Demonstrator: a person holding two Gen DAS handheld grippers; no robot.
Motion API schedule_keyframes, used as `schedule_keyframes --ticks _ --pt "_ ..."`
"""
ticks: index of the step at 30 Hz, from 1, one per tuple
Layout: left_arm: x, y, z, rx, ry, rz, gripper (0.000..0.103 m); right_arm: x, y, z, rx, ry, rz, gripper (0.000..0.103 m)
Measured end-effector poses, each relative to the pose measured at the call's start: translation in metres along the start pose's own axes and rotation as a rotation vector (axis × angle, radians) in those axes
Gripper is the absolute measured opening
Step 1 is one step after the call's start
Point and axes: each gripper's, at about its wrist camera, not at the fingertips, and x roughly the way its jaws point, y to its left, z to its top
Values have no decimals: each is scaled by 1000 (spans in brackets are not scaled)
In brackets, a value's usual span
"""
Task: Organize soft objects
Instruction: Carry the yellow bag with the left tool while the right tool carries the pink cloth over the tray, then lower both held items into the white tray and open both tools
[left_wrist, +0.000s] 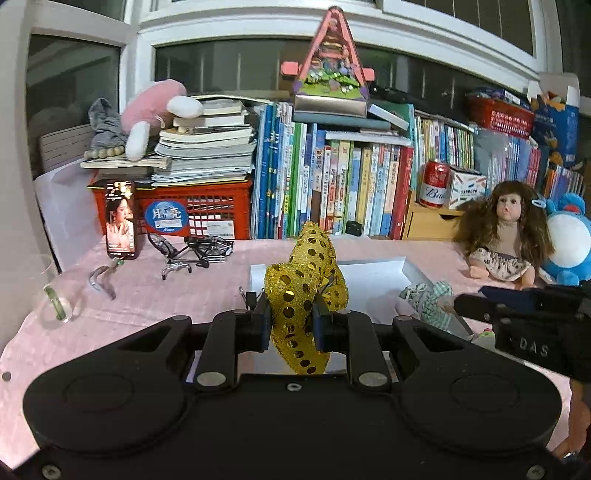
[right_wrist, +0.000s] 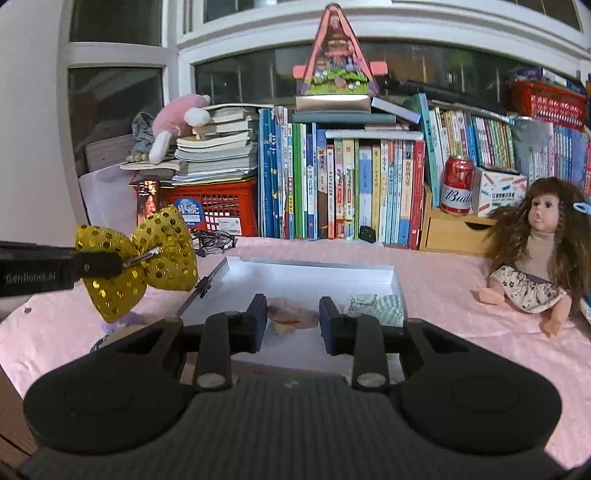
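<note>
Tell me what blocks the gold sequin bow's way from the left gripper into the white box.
Nothing visible does. The left gripper holds the gold bow in the air beside the white box's left wall; the box is open-topped. The right gripper, open, hovers over the box's near end, where small fabric pieces lie.

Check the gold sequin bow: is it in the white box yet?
Not yet. The gold bow is shut in the left gripper, held in the air left of the white box; only small cloth pieces lie inside.
</note>
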Motion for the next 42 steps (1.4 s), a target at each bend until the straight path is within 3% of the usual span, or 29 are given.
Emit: schedule_keyframes --ticks 16,24,28,35,42 --pt "62 -4 40 17 121 -1 20 56 -16 39 44 124 0 35" --pt "114 1 68 -21 235 2 20 99 -34 67 75 196 -44 35" --pt "142 -2 76 9 262 15 20 122 -42 76 98 245 -46 35" --pt "195 -6 75 -15 358 2 20 166 -53 74 134 344 -50 35" --pt "233 -6 67 -35 394 7 20 204 -57 60 145 407 -70 36"
